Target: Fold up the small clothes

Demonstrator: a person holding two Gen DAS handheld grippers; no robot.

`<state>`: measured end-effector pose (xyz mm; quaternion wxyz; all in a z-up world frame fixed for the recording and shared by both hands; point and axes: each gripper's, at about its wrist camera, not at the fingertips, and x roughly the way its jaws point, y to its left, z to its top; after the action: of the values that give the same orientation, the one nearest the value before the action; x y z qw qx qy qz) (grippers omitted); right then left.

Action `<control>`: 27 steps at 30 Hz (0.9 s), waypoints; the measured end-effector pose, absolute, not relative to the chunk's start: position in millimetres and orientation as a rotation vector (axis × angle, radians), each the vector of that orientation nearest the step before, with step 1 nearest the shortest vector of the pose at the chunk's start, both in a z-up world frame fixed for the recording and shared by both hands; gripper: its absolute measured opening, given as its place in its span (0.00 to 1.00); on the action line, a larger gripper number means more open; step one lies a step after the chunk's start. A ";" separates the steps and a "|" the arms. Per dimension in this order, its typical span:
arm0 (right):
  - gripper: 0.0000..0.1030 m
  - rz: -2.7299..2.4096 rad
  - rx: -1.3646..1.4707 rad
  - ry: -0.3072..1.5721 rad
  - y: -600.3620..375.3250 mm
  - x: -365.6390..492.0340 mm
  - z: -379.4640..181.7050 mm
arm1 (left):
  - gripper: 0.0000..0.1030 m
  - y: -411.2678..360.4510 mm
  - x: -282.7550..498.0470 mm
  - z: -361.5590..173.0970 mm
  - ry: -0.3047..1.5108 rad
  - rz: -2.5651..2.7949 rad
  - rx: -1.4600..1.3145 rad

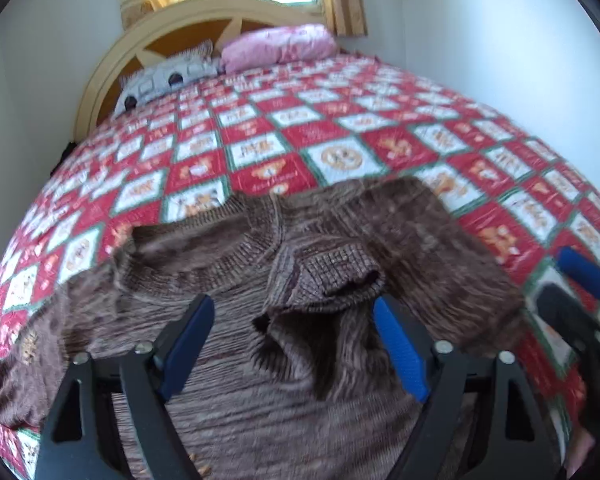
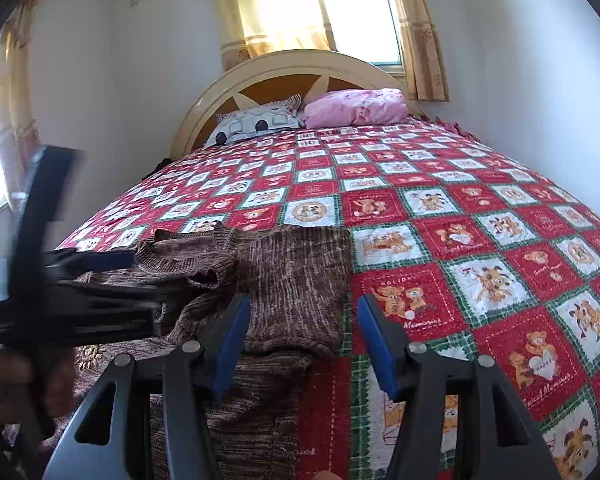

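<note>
Sweater [image 1: 284, 320], brown knit, lies on the quilted bed [image 2: 480, 240] with one sleeve folded inward, both the left hand-held gripper [image 1: 292, 344] and right hand-held gripper [image 2: 304, 344] hovering spread apart, empty, probably lining up the next fold.

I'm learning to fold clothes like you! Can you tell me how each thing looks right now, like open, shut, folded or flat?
Brown sweater: lying on the bed, partly folded, one sleeve laid across its front.
Left tool: open, over the sweater, holding nothing.
Right tool: open, over the sweater's edge, holding nothing.
Quilt: spread flat over the bed.
Pink pillow: resting against the headboard.
Curtain: pulled partly aside.
</note>
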<state>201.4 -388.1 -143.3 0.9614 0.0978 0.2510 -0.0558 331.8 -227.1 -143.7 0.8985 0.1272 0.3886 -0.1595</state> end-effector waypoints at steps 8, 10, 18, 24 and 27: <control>0.55 -0.114 0.185 0.490 -386.5 197.0 -143.9 | 0.08 -192.4 345.3 -147.4 0.864 -0.337 0.126; 0.55 -0.124 0.212 0.491 -392.0 196.7 -145.1 | 0.08 -176.3 344.2 -136.5 0.843 -0.337 0.085; 0.55 -0.135 0.231 0.497 -397.6 198.1 -148.4 | 0.08 -133.9 338.9 -118.4 0.772 -0.312 0.060; 0.55 -0.126 0.238 0.555 -399.1 205.5 -155.4 | 0.08 -122.1 343.8 -135.2 0.779 -0.277 0.089; 0.55 -0.130 0.243 0.582 -400.9 209.1 -159.8 | 0.16 -115.8 345.6 -150.7 0.799 -0.243 0.103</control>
<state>209.1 -400.9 -159.8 0.9486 0.1192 0.2860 -0.0641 345.6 -115.8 -150.7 0.9129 0.0498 0.3877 -0.1178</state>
